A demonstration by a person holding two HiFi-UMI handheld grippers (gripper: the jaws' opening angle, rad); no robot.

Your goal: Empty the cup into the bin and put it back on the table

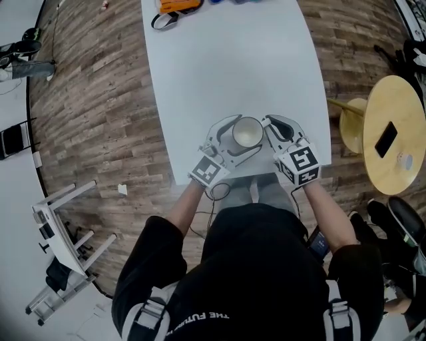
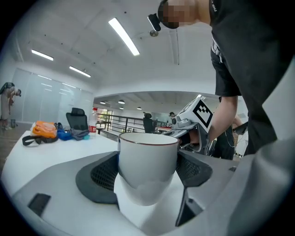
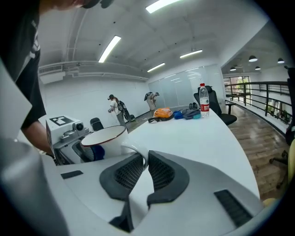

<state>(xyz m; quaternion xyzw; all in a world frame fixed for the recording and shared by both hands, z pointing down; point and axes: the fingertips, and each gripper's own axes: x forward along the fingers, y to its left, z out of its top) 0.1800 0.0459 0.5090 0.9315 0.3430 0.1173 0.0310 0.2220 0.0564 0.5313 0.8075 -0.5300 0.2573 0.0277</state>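
Note:
A white cup [image 1: 247, 132] with a thin dark rim hangs just above the near end of the white table [image 1: 233, 60], held from both sides. My left gripper [image 1: 229, 136] is shut on the cup's body [image 2: 147, 166], its dark pads pressing each side. My right gripper [image 1: 269, 133] is shut on the cup's handle [image 3: 136, 152], which sits pinched between its two pads. From the right gripper view the cup [image 3: 103, 140] shows tilted a little, and its inside is hidden. No bin is in view.
An orange bag [image 1: 176, 6] with a black strap lies at the table's far end, beside blue and grey items and a water bottle [image 3: 203, 100]. A round wooden side table [image 1: 393, 133] with a phone stands at the right. A white stand [image 1: 63, 230] lies on the floor at left.

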